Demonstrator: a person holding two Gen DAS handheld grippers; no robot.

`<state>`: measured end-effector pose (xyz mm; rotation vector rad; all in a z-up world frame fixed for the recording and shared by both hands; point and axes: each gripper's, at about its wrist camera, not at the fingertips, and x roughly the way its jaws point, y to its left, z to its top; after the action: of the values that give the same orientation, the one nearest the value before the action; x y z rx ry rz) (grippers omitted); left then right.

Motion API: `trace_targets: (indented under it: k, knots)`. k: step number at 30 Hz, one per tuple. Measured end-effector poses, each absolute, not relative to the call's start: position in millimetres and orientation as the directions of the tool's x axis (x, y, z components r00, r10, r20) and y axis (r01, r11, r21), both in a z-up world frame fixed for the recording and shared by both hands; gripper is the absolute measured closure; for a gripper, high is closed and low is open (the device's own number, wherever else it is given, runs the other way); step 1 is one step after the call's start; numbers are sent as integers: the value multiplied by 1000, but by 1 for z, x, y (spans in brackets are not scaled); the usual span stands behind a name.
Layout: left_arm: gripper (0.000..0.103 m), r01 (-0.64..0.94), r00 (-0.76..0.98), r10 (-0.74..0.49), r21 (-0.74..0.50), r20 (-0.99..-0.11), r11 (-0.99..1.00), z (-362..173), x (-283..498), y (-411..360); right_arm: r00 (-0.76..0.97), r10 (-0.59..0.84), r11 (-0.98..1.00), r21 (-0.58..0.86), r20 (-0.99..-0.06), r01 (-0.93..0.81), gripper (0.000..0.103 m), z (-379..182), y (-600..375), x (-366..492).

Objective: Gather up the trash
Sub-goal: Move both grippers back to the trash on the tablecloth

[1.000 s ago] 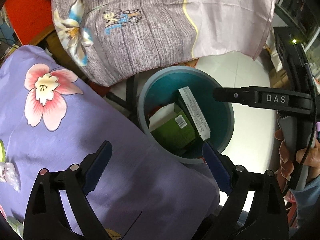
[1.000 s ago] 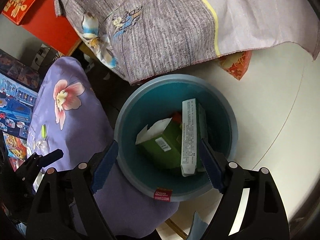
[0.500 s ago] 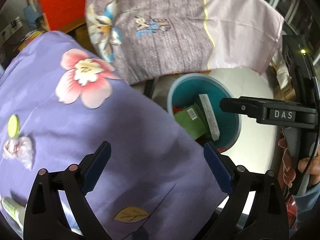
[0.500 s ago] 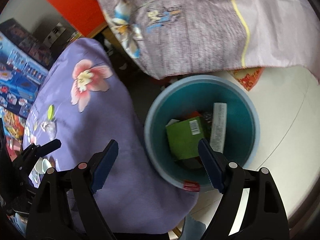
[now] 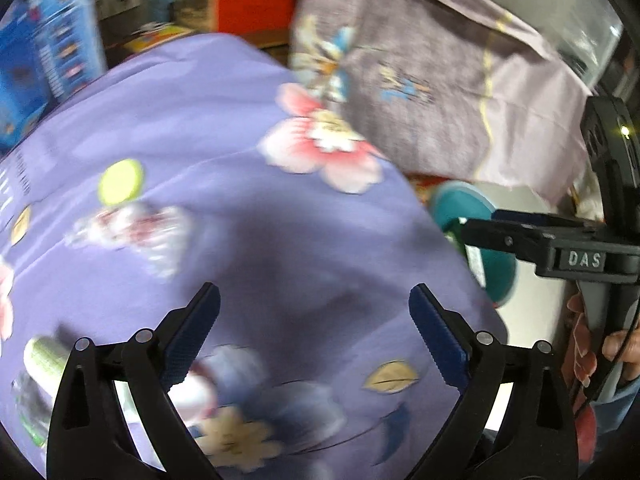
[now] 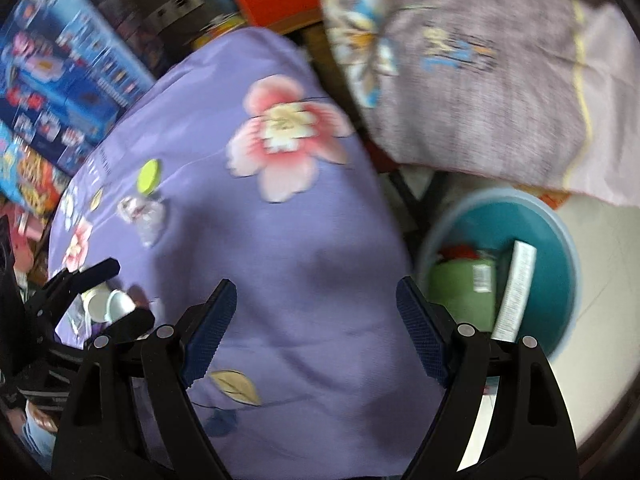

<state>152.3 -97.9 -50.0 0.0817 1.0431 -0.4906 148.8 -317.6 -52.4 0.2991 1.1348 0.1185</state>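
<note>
Both grippers hung over a table draped in a purple floral cloth (image 6: 304, 248), pointing steeply down, frames blurred. The left gripper (image 5: 314, 334) had its blue-padded jaws spread wide, nothing between them — only cloth below. The right gripper (image 6: 316, 328) was the same: jaws spread, empty.

Trash on the cloth: a crumpled clear wrapper (image 5: 132, 228) with pink print lay in the left part of the table, with a round lime-green cap (image 5: 120, 182) just beside it on the far side. In the right wrist view the wrapper (image 6: 144, 216) and cap (image 6: 149, 177) sat near the table's left edge, well apart from the right gripper. A green tube-like item (image 5: 46, 360) lay at the lower left of the left wrist view, partly behind the gripper's finger; too blurred to name. Small white cups (image 6: 110, 306) lay near the left gripper's fingers in the right wrist view.

The teal bin (image 6: 560, 240) stood on the pale floor to the right of the table, partly under its edge. Inside — a green box (image 6: 460, 292) and a long white box (image 6: 516, 292) leaning upright against it, something red behind. In the left wrist view only a sliver of the bin (image 5: 460, 204) showed past the cloth, behind the right gripper's body.

A grey-lilac cloth (image 6: 480, 80) with a blue flower hung over furniture beyond the bin. A hand (image 5: 620, 348) gripped the right gripper's handle at the far right.
</note>
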Motion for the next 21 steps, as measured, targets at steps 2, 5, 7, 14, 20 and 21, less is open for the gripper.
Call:
trace_targets:
  k: [2,5,7,14,20,21]
  knots:
    - [7,387,417,-342,-176,-842,905,-49,157,-76,407,253,958,285,-878,19,25,-51,-295,158]
    - [7,315,431,-328,-201,-841,928,-48,164,-35,389,266,962,269,-882,-46,25,-48,-260,173]
    - [7,281,442,-314,-203,-840,938,-45,164,-15,378,269,963,257,-886,-84,25,-47,-240,180]
    - [7,146,489,-232,-184,-841,972,-40,151,55,349,304,948,247,-886,-200,25,-44,-176,200]
    - [7,30,501,-164,-172,-850,985,-42,134,104,311,301,943,233,-902,-238,25,-52,-150,204]
    - [7,18,510,-148,-162,-848,987,-40,130,111,307,301,942,232,-903,-242,25,-53,-146,204]
